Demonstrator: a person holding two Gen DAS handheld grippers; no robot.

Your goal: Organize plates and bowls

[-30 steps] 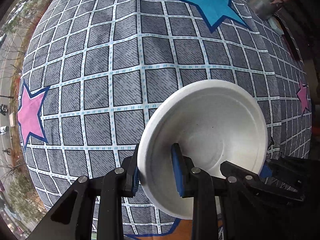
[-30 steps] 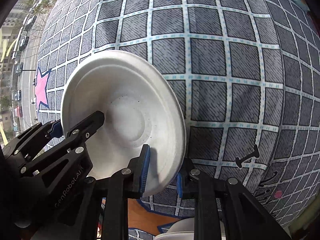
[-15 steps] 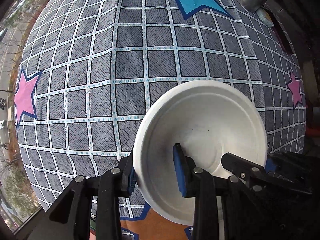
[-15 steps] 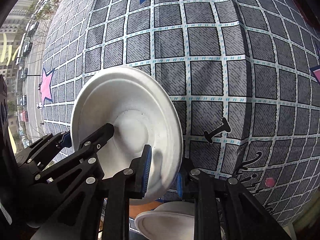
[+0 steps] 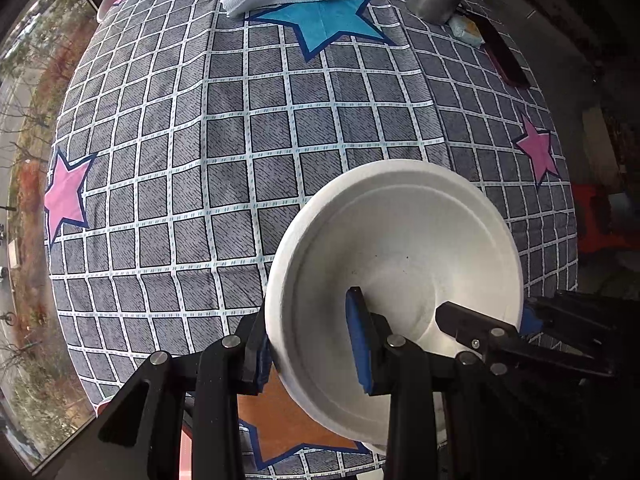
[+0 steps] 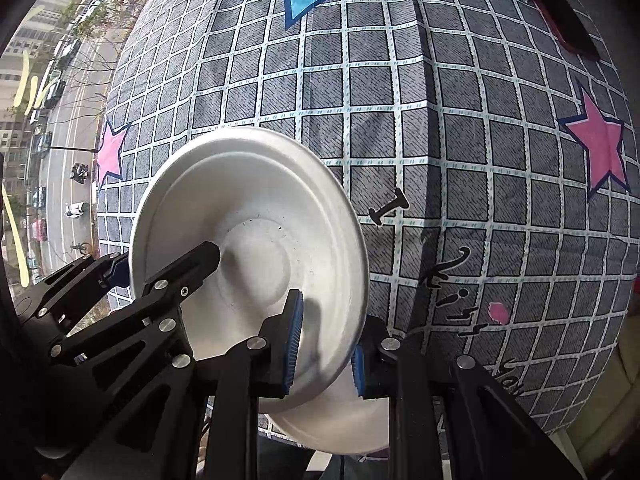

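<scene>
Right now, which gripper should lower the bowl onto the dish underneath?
Likely right: the right gripper clamps the bowl rim directly over the dish; the left gripper grips the far rim.

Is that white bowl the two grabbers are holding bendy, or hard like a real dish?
The white moulded-pulp bowl is probably light and a bit bendy: its matte rim looks thin. The left gripper and right gripper each pinch opposite edges, which suggests one grip might let it flex. It likely would dent rather than shatter.

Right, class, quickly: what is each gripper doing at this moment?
Left gripper: shut on the rim of the white bowl.
Right gripper: shut on the opposite rim of the same bowl.
</scene>
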